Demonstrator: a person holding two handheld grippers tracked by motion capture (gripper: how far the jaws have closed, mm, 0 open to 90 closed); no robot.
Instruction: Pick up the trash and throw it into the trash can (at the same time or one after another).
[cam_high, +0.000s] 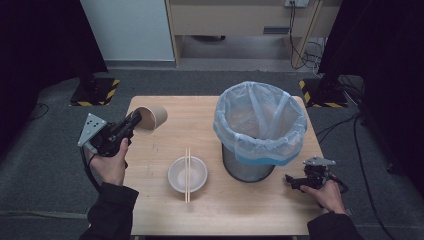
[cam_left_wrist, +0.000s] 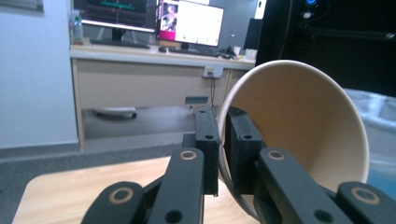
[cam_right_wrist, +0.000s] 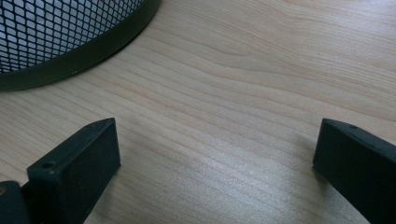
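A brown paper cup hangs tilted above the table's left side, its mouth turned toward me. My left gripper is shut on the cup's rim. In the left gripper view one jaw sits inside the paper cup and the other outside, pinching the wall, with the left gripper raised off the table. My right gripper rests low on the table at the right, near the bin's foot. The right gripper stands open with bare wood between its jaws.
A mesh waste bin lined with a blue bag stands right of centre; its base is close to my right gripper. A clear plastic bowl with chopsticks across it sits front centre. Bare wooden table lies behind the bowl.
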